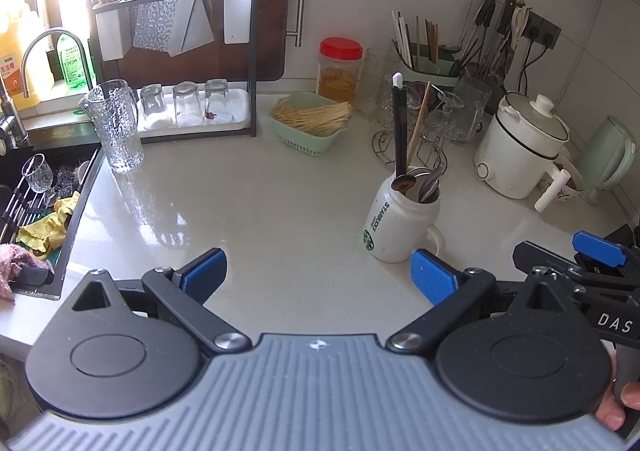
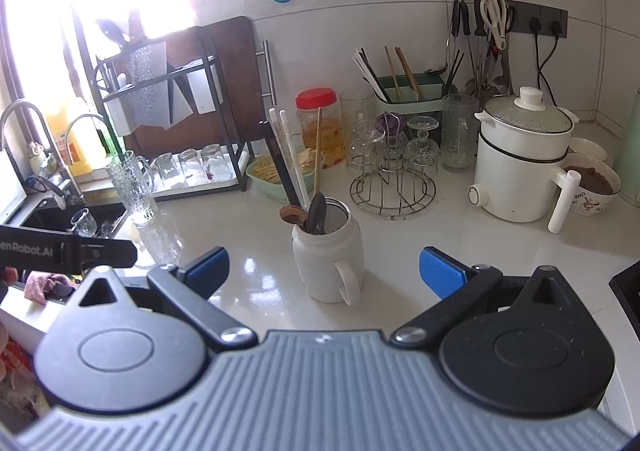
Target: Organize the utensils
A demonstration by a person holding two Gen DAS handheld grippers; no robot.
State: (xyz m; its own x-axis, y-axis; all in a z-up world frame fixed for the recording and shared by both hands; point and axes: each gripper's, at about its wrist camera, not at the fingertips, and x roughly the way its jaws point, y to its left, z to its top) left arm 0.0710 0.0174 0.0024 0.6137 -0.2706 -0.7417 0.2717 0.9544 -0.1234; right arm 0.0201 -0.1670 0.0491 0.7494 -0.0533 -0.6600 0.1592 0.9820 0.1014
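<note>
White ceramic Starbucks mug (image 2: pixel 327 251) stands on the pale counter (image 1: pixel 260 191), holding spoons and upright chopsticks (image 2: pixel 294 159). It sits dead ahead of the right gripper (image 2: pixel 324 271), right of the left gripper (image 1: pixel 318 275); both gape wide, empty.

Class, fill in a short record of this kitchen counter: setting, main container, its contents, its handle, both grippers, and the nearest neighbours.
setting: white countertop beside a sink
main container: white Starbucks mug, upright
contents: spoons, chopsticks
handle: faces the camera in the right wrist view
left gripper: open, empty
right gripper: open, empty
neighbours: glass pitcher, green basket, electric pot
</note>
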